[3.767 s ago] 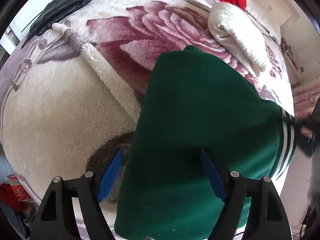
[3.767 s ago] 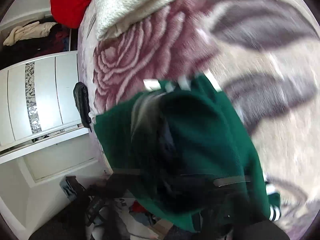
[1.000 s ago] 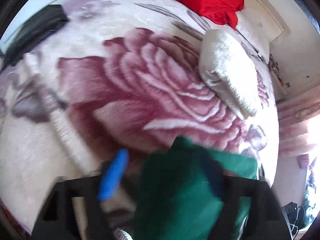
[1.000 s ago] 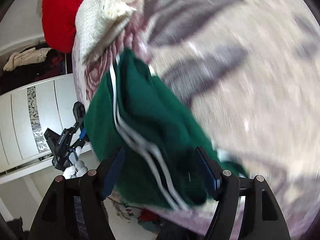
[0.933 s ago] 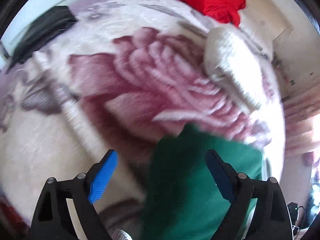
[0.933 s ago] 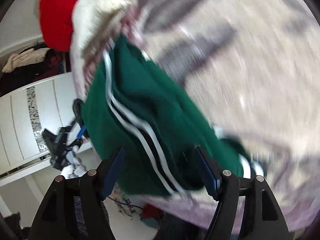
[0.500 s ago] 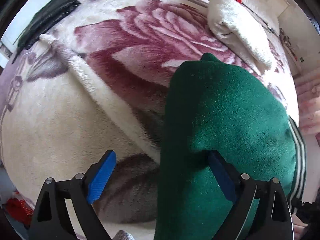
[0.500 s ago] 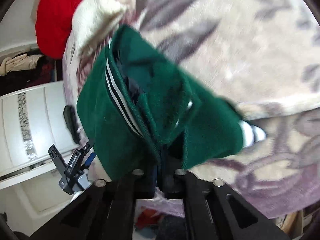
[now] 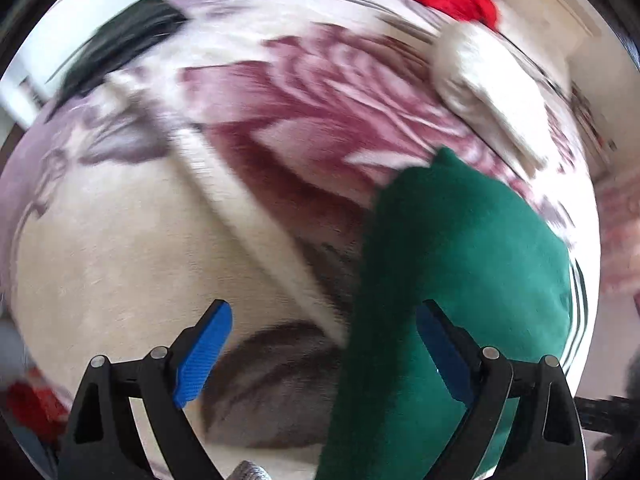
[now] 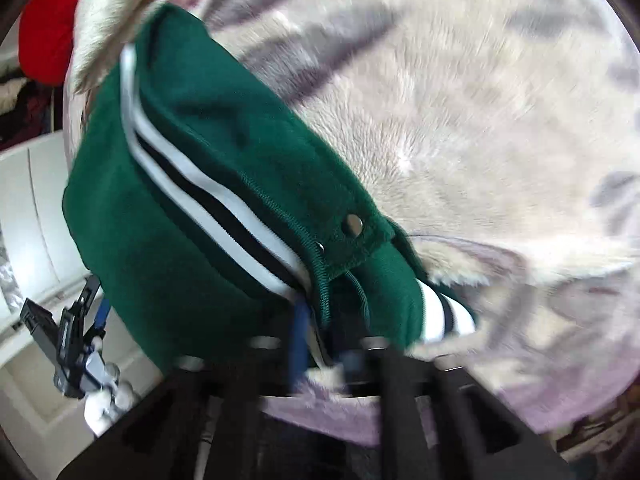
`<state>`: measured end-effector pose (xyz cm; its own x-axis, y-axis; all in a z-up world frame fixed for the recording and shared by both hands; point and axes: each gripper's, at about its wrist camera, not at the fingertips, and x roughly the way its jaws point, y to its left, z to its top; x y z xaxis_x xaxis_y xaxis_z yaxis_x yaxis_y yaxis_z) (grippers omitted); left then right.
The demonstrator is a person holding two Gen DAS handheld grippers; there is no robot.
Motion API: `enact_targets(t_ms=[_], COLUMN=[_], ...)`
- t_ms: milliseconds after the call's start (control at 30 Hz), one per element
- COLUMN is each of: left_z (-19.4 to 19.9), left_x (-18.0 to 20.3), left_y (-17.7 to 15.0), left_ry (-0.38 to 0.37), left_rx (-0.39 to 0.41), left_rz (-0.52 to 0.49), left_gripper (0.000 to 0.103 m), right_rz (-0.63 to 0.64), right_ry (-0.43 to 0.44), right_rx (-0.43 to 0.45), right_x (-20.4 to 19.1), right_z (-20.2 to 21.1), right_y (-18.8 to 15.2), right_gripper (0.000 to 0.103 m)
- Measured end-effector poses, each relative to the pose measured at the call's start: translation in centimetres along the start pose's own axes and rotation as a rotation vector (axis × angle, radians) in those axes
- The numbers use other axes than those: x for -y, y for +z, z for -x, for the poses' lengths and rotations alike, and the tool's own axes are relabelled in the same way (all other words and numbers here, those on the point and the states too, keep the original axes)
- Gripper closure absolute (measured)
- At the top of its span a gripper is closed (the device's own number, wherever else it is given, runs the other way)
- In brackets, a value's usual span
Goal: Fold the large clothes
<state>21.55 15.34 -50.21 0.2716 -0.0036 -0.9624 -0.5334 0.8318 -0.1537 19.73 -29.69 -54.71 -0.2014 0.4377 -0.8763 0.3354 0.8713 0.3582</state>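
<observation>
The green jacket (image 10: 208, 184), folded into a thick bundle with white and black stripes along its edge, lies on the floral blanket (image 10: 460, 128). The right gripper (image 10: 324, 356) is opening at its hem, cloth between the blurred jaws. The left gripper (image 9: 324, 344) stands wide open, gripping nothing, its right pad (image 9: 440, 352) over the green cloth

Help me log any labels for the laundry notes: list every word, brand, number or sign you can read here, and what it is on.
None can be read.
Green jacket: white and black stripes and a metal snap, no lettering visible.
Blanket: a rose pattern only, no words.
Black device beside the bed: any marking is too small and blurred to read.
</observation>
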Motion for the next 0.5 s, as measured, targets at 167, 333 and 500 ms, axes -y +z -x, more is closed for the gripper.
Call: enact_targets(t_ms=[167,333,500], left_z=[-1.2,-5.2,-6.9], left_x=[-4.3,-7.2,-9.5], left_y=[-1.1,-2.2,-2.1], left_ry=[0.107,0.156,0.116], left_rx=[-0.031,-0.106,-0.132], left_rz=[0.116,0.147,0.201], left_gripper=[0.008,0.008,0.008], right_rz=[0.296,0.692,1.124], right_ry=[-0.035,-0.074,-0.386], right_rx=[0.040,-0.035,-0.159], right_x=[-11.9,-29.9,-42.7], right_z=[5.0,-0.4,-11.9], right_y=[1.2,3.4,3.0], right_gripper=[0.035,0.028,0.022])
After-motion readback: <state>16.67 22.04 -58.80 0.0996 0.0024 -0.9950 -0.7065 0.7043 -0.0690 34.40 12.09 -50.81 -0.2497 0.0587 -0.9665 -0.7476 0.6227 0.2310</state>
